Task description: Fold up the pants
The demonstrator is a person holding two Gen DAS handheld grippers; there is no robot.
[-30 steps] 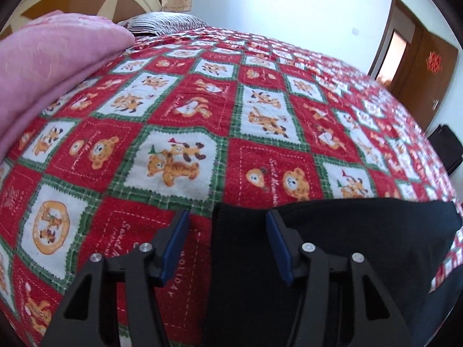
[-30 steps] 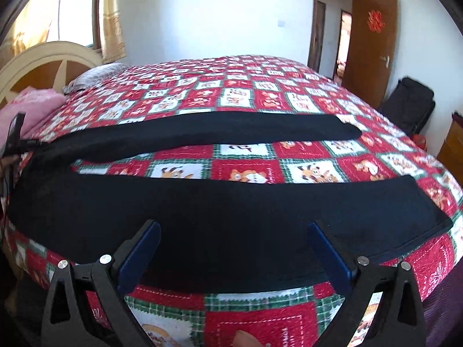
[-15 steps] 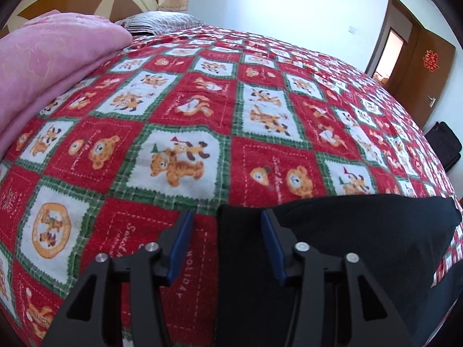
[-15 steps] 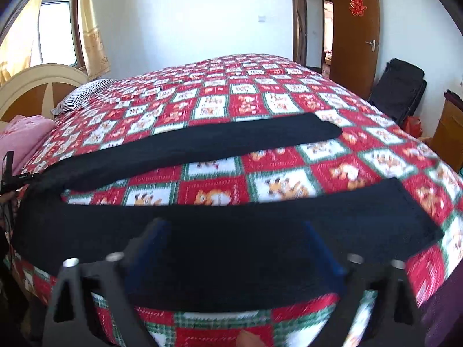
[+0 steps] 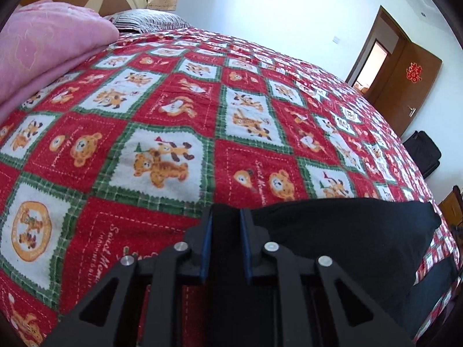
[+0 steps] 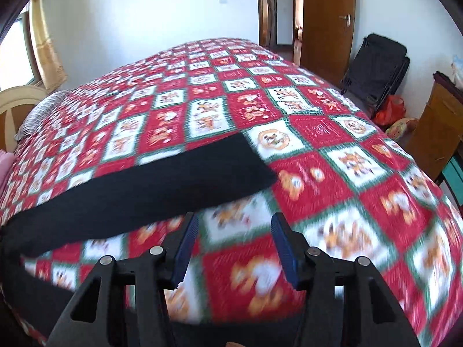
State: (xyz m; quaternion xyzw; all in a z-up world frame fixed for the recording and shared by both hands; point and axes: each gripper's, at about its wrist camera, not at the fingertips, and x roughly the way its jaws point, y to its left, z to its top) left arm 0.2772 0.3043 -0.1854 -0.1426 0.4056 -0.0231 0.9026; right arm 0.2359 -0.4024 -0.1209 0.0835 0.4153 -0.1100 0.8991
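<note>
Red quilt square (image 5: 115, 248) just left of left gripper's fingers: stitched script, partly legible, "Sweet Mem…". Same script on square (image 5: 260, 173) ahead of fingers. Red paper emblem on door (image 5: 413, 70), far right: unreadable.

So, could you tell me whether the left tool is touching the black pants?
Touching: the left wrist view shows the left tool closed on the black pants corner.

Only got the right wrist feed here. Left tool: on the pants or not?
Observer: Yes. The left tool is shut on a pinch of the black pants, at their left edge.
Operator: Anything crowding it on that side?
Observer: No. A pink blanket is piled farther left, apart from the pants, with bare quilt between them.
</note>
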